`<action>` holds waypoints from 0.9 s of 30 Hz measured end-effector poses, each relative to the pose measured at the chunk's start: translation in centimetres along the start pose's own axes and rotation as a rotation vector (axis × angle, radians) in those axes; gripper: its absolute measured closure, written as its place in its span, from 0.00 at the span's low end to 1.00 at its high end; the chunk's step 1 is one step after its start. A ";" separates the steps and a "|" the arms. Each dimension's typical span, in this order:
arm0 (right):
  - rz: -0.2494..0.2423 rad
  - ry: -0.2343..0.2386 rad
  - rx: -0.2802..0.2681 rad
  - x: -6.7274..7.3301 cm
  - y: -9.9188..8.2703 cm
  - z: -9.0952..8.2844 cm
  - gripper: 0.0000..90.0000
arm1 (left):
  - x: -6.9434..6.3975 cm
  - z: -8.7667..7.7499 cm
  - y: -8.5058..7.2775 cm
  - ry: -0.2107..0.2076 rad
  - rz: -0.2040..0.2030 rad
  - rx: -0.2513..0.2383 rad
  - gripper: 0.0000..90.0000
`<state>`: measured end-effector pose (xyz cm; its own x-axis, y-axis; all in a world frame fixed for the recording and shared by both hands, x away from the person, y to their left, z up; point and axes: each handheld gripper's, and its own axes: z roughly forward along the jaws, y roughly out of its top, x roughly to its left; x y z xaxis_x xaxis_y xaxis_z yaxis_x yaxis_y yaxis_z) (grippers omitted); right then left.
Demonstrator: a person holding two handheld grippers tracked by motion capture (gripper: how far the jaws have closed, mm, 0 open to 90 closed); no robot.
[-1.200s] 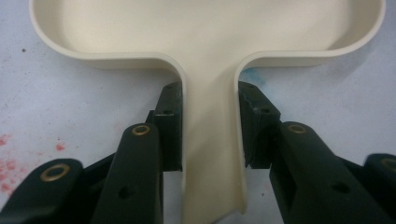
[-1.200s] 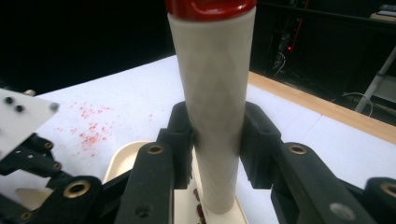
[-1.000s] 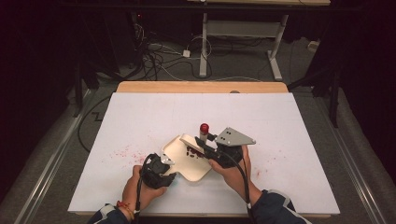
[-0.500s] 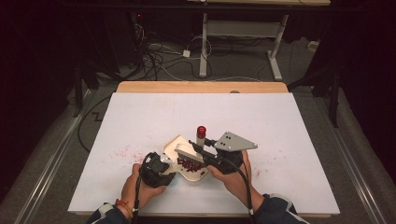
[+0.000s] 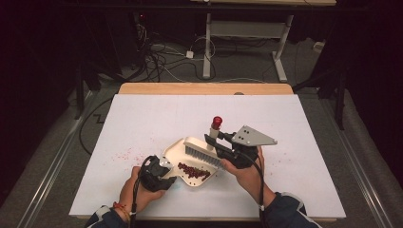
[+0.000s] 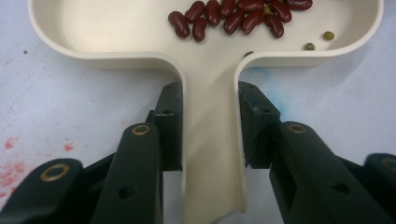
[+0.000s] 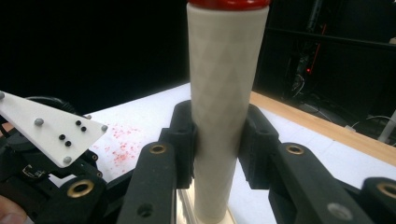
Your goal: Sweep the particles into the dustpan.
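- A cream dustpan (image 5: 183, 159) lies flat on the white table cover (image 5: 142, 118), toward the near middle of the table, with its narrow handle pointing back at the person.
- The left gripper (image 6: 208, 126) has its two black jaws pressed against either side of that handle, one on each flank, clamping it.
- A cluster of dark red beans (image 5: 194, 171) sits inside the pan; in the left gripper view the beans (image 6: 233, 16) lie close to the far wall, with a few small green ones (image 6: 328, 35) beside them.
- The right gripper (image 7: 217, 140) pinches the pale upright handle of a brush (image 7: 226, 93), which ends in a red cap (image 5: 217, 121).
- In the high view the brush head (image 5: 202, 149) hangs over the pan's open side, its bristles pointing down toward the beans; whether they touch the pan cannot be told.
- Fine red specks (image 5: 124, 153) are scattered on the cover left of the pan, well apart from it.
- A wooden table edge (image 5: 204, 88) runs along the far side, and beyond it cables (image 5: 161, 57) lie on the dark floor beside a grey desk frame (image 5: 247, 33).
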<state>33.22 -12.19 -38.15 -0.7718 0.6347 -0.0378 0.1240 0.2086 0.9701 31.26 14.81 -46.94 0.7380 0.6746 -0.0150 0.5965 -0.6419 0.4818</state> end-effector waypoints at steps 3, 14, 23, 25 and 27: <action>0.006 -0.002 -0.005 -0.6 0.3 -0.6 0.78 | 0.2 -0.1 -0.1 -0.008 0.006 0.002 0.71; 0.021 -0.095 0.018 -3.6 0.0 -4.0 0.78 | 0.4 -1.1 -1.2 -0.017 0.076 0.044 0.71; 0.015 -0.091 0.075 -4.5 -1.1 -6.7 0.78 | -0.6 -1.6 -1.6 -0.026 0.102 0.057 0.71; 0.016 -0.037 0.098 -4.3 -1.2 -7.9 0.78 | -0.5 -1.5 -1.6 -0.031 0.100 0.058 0.71; 0.019 -0.002 0.112 -3.9 -1.4 -8.5 0.78 | -0.5 -1.4 -1.6 -0.033 0.102 0.064 0.71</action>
<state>30.76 -21.27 -37.28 -0.7671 0.6412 -0.0201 0.2081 0.2784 0.9376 29.48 16.05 -46.46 0.8053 0.5928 0.0024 0.5356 -0.7293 0.4256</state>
